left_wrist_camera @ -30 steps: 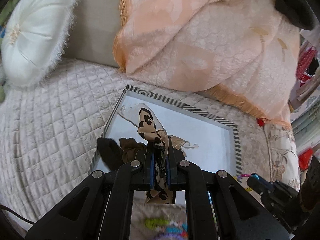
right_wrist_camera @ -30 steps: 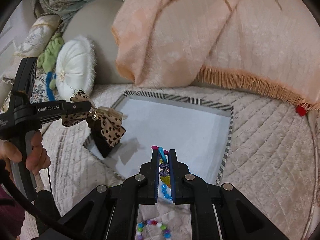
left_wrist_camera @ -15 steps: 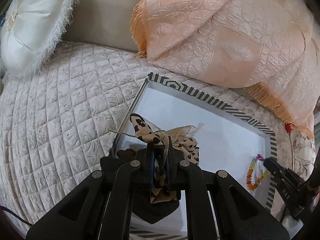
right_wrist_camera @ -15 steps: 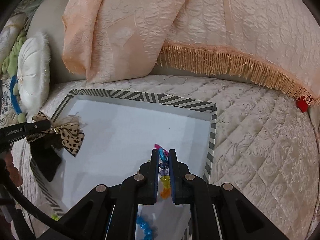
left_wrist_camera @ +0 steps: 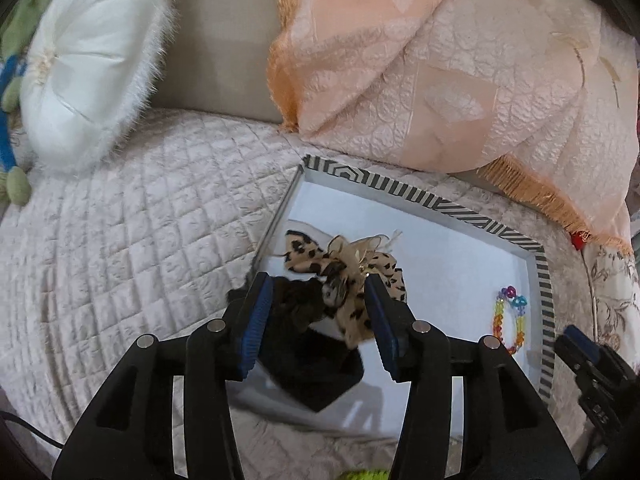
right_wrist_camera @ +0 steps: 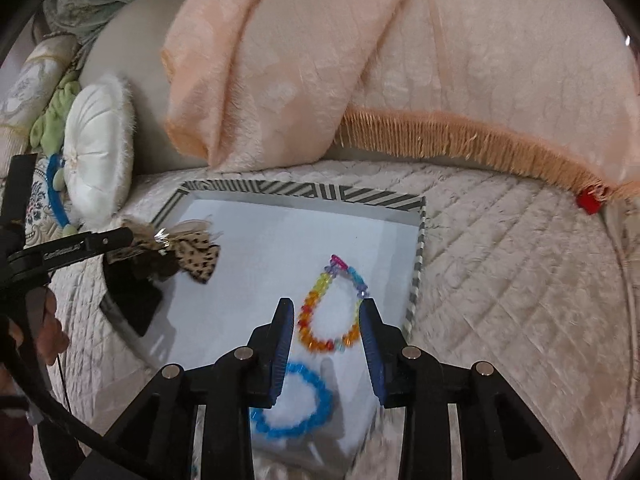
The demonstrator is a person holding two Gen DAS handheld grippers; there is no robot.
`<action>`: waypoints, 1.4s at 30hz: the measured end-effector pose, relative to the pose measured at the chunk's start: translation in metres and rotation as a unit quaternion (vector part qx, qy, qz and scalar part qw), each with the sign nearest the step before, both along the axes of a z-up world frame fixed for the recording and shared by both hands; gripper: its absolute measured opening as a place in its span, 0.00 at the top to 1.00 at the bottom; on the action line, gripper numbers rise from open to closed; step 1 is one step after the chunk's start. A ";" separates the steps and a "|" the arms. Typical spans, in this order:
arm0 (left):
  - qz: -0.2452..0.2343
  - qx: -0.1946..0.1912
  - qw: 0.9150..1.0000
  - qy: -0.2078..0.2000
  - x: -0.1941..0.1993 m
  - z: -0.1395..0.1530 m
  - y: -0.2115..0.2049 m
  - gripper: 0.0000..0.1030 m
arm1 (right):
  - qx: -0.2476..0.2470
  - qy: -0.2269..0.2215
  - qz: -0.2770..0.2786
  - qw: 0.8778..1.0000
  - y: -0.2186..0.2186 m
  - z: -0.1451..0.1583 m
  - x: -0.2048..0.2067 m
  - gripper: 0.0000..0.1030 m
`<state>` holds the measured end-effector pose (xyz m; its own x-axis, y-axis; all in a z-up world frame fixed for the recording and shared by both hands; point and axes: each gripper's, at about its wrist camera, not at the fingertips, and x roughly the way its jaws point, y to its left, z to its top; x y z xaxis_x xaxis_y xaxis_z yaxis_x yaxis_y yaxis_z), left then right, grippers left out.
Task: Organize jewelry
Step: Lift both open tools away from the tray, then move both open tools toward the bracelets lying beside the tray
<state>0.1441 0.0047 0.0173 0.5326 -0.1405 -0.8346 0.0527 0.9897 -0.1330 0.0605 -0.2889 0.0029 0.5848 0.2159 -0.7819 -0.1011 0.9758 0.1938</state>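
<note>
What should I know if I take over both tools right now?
Left tool: open, having just let go of the leopard bow, which lies in the striped tray between its fingers.
Right tool: open, just released the rainbow bracelet, now flat in the tray beside the blue bracelet.
Done: bow and both bracelets are in the tray.
Left: lift both tools away; a green beaded piece at the left view's bottom edge seems still outside.

Both views are evenly and softly lit, with no glare seen. Faint shadows are cast on the white tray floor [right_wrist_camera: 256, 264]. Strong fisheye bending and dark vignetted corners are shown. Slight motion blur is noted along the lower edges.
</note>
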 end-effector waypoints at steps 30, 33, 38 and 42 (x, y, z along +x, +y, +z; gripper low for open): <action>-0.032 0.038 0.993 -0.111 -0.210 0.069 0.002 0.53 | 0.001 -0.052 -0.020 0.998 0.054 0.072 -0.187 0.68; -0.035 0.043 0.992 -0.112 -0.220 0.068 -0.001 0.53 | -0.003 -0.052 -0.024 0.998 0.055 0.072 -0.195 0.67; -0.037 0.046 0.991 -0.117 -0.231 0.070 -0.005 0.53 | -0.006 -0.059 -0.025 0.998 0.059 0.078 -0.206 0.66; -0.037 0.045 0.991 -0.122 -0.239 0.074 -0.006 0.53 | -0.009 -0.067 -0.023 0.997 0.064 0.085 -0.211 0.66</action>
<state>-0.0945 -0.0015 0.0909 0.7114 -0.1173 -0.6929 0.1456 0.9892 -0.0181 -0.1504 -0.2247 0.0875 0.6935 0.1731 -0.6993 -0.0797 0.9832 0.1644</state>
